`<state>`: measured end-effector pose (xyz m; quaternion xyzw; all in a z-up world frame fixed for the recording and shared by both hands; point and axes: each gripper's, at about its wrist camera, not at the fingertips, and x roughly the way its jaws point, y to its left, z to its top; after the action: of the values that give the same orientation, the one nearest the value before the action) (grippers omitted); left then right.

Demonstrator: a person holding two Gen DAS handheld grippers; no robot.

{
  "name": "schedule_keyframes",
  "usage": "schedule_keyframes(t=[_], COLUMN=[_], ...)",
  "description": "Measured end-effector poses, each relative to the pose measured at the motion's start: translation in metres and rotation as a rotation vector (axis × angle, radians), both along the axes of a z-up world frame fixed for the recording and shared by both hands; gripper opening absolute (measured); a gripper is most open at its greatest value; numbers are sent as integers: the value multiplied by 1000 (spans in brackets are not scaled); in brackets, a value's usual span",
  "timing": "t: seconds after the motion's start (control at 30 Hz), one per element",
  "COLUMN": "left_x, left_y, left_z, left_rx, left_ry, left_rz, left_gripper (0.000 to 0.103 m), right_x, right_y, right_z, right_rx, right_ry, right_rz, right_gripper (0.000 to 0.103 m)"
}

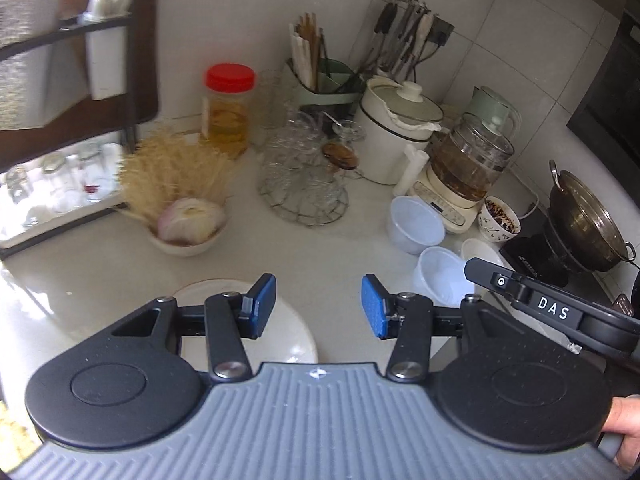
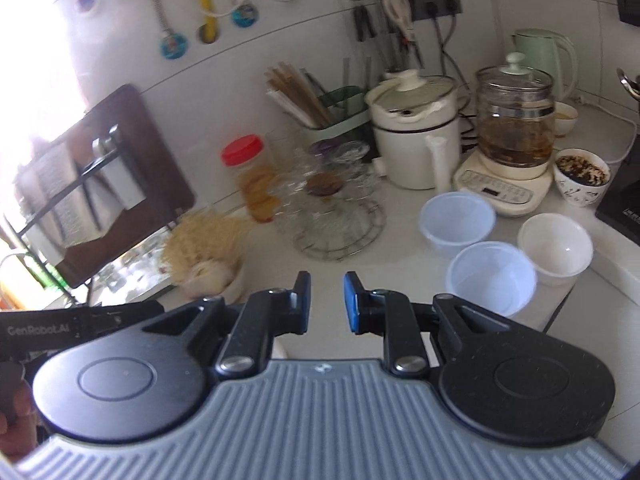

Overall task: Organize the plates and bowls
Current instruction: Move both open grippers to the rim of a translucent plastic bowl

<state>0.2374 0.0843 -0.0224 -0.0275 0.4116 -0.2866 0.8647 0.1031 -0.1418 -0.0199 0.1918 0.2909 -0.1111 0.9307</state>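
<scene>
White stone surface (image 1: 340,248) carries everything, and both tools hang above it with nothing in hand. Furthest left lies the white plate (image 1: 296,332), flat under the left gripper (image 1: 319,305), whose blue fingers (image 1: 266,300) are spread wide and touch nothing. The right gripper (image 2: 327,302) has its fingers only partly apart, also bare. To the right sit two translucent plastic bowls (image 2: 457,218) and (image 2: 491,276), touching or nearly so, with a white bowl (image 2: 555,249) just beside them near the surface's edge. A sensible next step seems to be nesting the bowls: the right gripper should widen, straddle one rim wall, and close gently, since thin plastic will likely flex. Lifting straight up before moving sideways should keep the neighbouring bowl from being nudged toward the edge.
</scene>
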Motion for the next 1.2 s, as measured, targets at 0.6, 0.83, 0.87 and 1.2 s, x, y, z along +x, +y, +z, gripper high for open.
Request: schedule_keyframes(t=[0.6,0.83,0.87,1.2], left_x=[60,74,76,99], left_y=[-155,-211,-216,-265], left_z=[-61,-93,-96,-146], left_rx=[-9,54,58,90], left_ry=[167,224,228,341], left_rz=[-132,-188,-190,-199], left_gripper=[53,53,53,51], right_x=[2,-1,0,15], right_y=[-139,-180,-183,-222], right_z=[-55,-85,-89,-134], right_rx=[112,209,207,376], right_ry=[73,84,89,166], right_rz=[-153,-246,-251,-265], right_gripper=[22,64,64,62])
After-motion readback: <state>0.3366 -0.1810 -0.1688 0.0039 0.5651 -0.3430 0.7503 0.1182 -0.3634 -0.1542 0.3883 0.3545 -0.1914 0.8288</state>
